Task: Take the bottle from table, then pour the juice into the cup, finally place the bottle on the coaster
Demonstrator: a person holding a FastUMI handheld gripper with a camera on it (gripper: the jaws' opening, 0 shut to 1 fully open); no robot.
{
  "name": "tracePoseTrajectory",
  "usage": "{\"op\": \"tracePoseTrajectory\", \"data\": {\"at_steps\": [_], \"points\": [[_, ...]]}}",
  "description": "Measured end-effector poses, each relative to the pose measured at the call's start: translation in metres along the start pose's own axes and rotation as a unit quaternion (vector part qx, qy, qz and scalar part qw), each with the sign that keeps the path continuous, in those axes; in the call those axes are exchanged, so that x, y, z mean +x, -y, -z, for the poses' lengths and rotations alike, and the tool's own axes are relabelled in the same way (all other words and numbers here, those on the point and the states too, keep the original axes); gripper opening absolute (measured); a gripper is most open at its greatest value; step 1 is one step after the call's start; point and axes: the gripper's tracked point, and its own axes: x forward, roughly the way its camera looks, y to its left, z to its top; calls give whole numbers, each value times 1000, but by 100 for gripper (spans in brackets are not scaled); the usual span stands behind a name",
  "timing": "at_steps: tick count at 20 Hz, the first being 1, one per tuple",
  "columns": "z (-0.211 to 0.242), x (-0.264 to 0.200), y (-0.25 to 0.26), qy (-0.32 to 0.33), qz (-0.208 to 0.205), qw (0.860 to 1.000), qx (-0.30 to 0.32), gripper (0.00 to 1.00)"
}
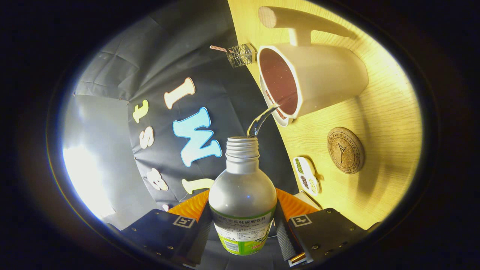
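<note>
My gripper (243, 221) is shut on a clear plastic bottle (242, 191) with a green and white label, held between both fingers and tipped over so the whole view is rolled. Its cap is off. A thin clear stream (262, 120) runs from the threaded neck into the white cup (318, 82) just beyond it. The cup has a dark red inside, a handle, and stands on a white saucer (279, 118) on the light wooden table (382, 123). A round cork coaster (345, 150) lies on the table beside the cup, nearer to my fingers.
A small white oval item with green and dark patches (306, 175) lies on the table close to the coaster. A little wire basket (241, 55) holding a stick stands past the cup at the table's far edge. The black booth cloth hangs behind.
</note>
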Motion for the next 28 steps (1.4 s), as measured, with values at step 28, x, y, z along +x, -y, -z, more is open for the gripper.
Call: {"op": "tracePoseTrajectory", "data": {"at_steps": [28], "points": [[-30, 7, -26, 49, -14, 992, 113, 77]]}}
